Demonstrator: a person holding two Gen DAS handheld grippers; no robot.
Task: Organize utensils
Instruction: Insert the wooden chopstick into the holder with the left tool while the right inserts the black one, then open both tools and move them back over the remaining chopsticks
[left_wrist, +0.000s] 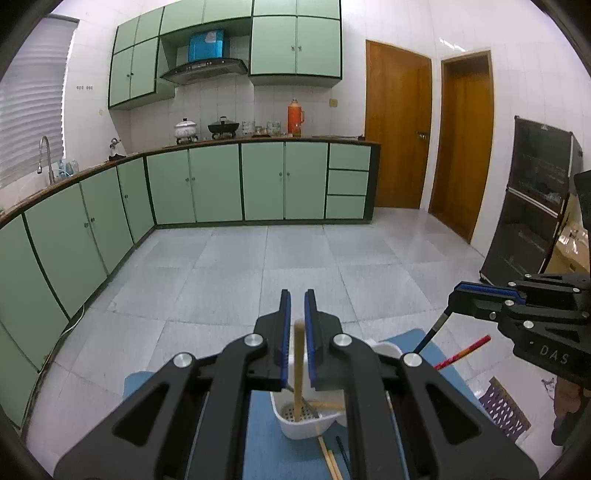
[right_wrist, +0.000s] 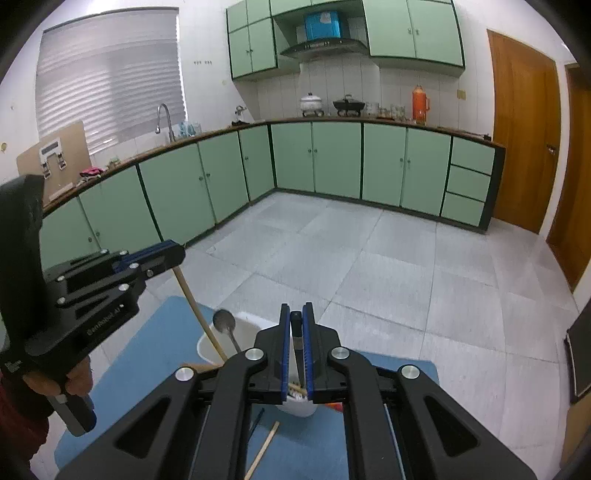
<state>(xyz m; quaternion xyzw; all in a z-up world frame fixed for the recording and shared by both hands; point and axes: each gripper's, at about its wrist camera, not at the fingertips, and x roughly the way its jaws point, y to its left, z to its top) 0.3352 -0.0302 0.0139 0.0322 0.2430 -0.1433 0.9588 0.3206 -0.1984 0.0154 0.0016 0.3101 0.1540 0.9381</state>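
The job looks partly done. A metal spoon (right_wrist: 224, 320) already stands in the white utensil holder (left_wrist: 301, 424), while loose chopsticks (left_wrist: 330, 459) lie on the blue mat (left_wrist: 266, 450) beside it. The left gripper (left_wrist: 297, 314) is clenched on a wooden chopstick (left_wrist: 298, 369), which hangs between its jaws with the tip down inside the holder. To its right, the right gripper (right_wrist: 296, 321) pinches a dark chopstick (right_wrist: 297, 343) above the holder's other compartment.

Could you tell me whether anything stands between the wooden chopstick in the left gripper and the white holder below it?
Nothing visible does: the wooden chopstick, shut in the left gripper, seems to reach down into a perforated compartment of the white holder.
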